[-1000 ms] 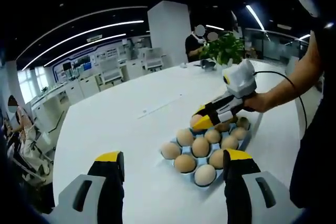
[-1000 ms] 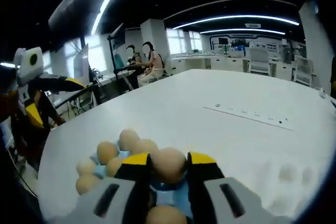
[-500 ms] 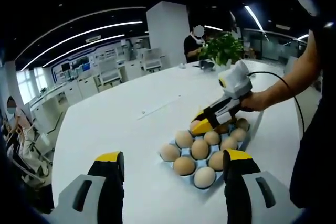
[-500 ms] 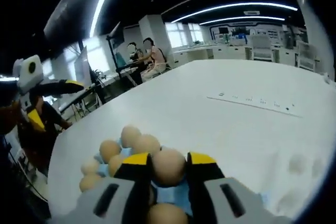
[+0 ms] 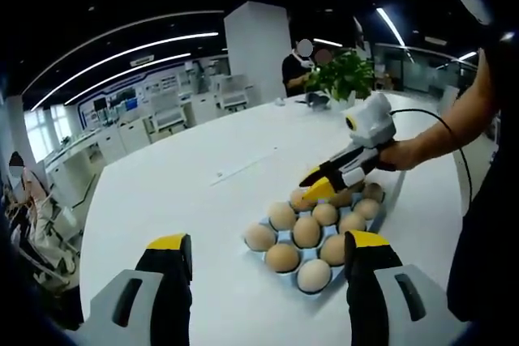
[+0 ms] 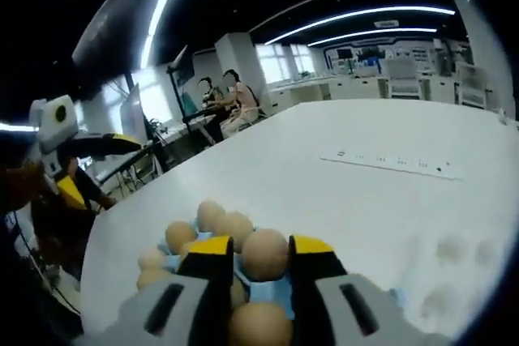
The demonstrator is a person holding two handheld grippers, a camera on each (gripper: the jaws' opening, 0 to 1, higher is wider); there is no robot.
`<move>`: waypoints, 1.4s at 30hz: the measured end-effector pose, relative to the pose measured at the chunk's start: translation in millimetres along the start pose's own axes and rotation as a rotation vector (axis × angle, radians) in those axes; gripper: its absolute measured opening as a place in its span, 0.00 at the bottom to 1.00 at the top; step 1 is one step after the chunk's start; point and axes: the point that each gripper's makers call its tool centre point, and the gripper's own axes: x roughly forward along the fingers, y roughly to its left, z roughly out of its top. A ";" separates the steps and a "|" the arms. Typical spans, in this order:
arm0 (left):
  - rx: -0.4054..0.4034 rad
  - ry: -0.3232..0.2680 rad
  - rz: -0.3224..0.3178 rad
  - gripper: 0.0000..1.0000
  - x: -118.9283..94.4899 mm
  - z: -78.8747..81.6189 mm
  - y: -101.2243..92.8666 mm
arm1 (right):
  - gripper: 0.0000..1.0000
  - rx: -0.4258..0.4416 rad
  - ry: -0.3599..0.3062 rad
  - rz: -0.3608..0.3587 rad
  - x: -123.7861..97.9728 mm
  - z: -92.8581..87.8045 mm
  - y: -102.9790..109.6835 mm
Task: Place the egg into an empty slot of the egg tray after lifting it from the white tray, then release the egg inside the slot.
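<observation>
Bright ceiling strips (image 5: 146, 44) — fisheye bending, right gripper view soft.

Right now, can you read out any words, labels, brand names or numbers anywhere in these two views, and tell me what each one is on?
No text is legible.
Long white strip lying on the round white table: small dark marks, too blurred to read.
Glowing blue-and-white wall displays in the background: too small to read.

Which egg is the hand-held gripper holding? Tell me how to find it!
Find the big white table, then the blue egg tray full of brown eggs. The held egg sits squeezed between the right hand-held gripper's yellow-tipped jaws, above the others resting in slots.
</observation>
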 end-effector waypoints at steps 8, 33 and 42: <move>0.005 -0.004 -0.006 0.77 1.7 3.0 -2.6 | 0.27 0.012 -0.065 -0.090 -33.1 9.4 -21.4; 0.010 -0.002 0.007 0.77 -2.1 4.9 -3.0 | 0.27 0.064 -0.100 -0.398 -109.8 -10.2 -100.6; 0.008 0.006 0.006 0.77 -0.5 3.0 -3.3 | 0.32 -0.023 -0.086 -0.818 -195.1 -16.9 -192.8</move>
